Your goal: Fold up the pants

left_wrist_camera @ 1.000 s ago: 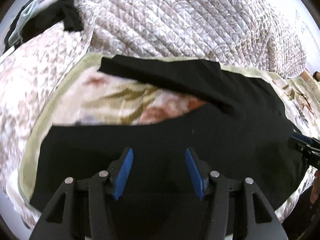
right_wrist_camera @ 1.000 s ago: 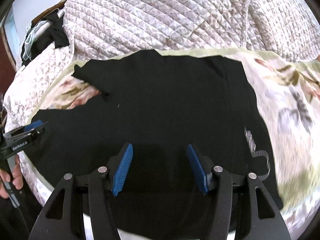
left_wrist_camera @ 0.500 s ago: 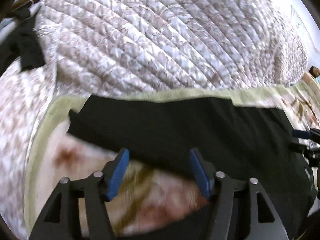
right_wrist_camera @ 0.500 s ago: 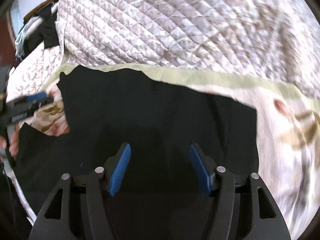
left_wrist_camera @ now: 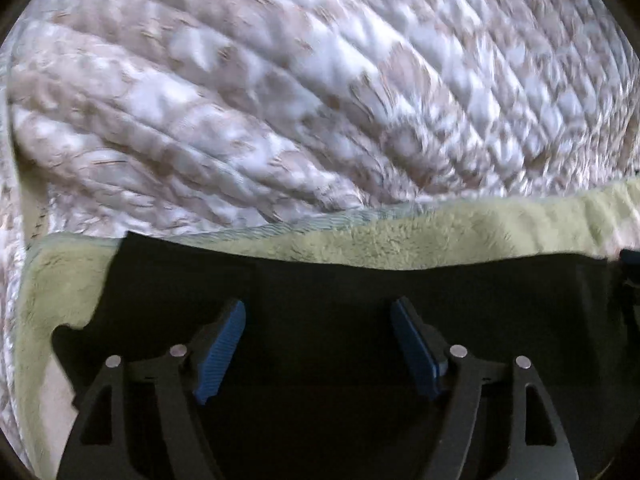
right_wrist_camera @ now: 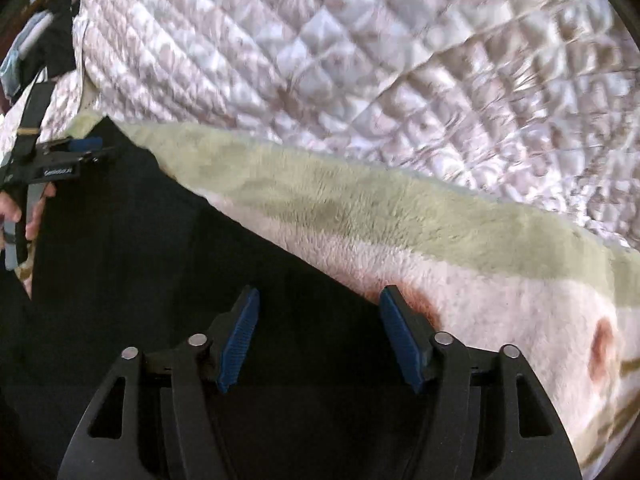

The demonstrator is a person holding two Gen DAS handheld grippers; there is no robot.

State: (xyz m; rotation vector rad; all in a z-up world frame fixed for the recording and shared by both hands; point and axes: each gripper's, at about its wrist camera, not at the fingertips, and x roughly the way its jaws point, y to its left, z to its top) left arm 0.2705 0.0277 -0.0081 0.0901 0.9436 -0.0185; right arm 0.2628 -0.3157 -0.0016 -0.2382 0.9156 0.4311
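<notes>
We are reaching both grippers forward over the black pants (left_wrist_camera: 320,288), which are lying flat on the fleece blanket (left_wrist_camera: 400,236). A second ago the two legs were lying apart with the blanket's flowered middle showing between them; now in the left wrist view the dark cloth is running unbroken up to the blanket's green border, so we are judging that we have moved up to the far leg, and the lengthwise fold is the step in hand, not yet made

The left gripper (left_wrist_camera: 318,344) is hovering wide open over the pants near their far edge, nothing between its blue pads (left_wrist_camera: 220,344). The right gripper (right_wrist_camera: 318,340) is also spread wide and empty, its right pad sitting just over the line where the pants' edge is meeting the pale blanket

In the right wrist view the left gripper is showing at the far left of the pants, with the person's hand (right_wrist_camera: 16,212) on its handle

Beyond the blanket's far border the quilted bedspread (right_wrist_camera: 360,60) is rising in a rumpled mound, just beside the pants' far edge, so we are expecting little room to slide under that hem. A heap of dark and pale clothes (right_wrist_camera: 36,52) is lying well apart from the pants at the far left corner and is not in our way. Both views are blurred, so we cannot tell whether the fabric is lying smooth
</notes>
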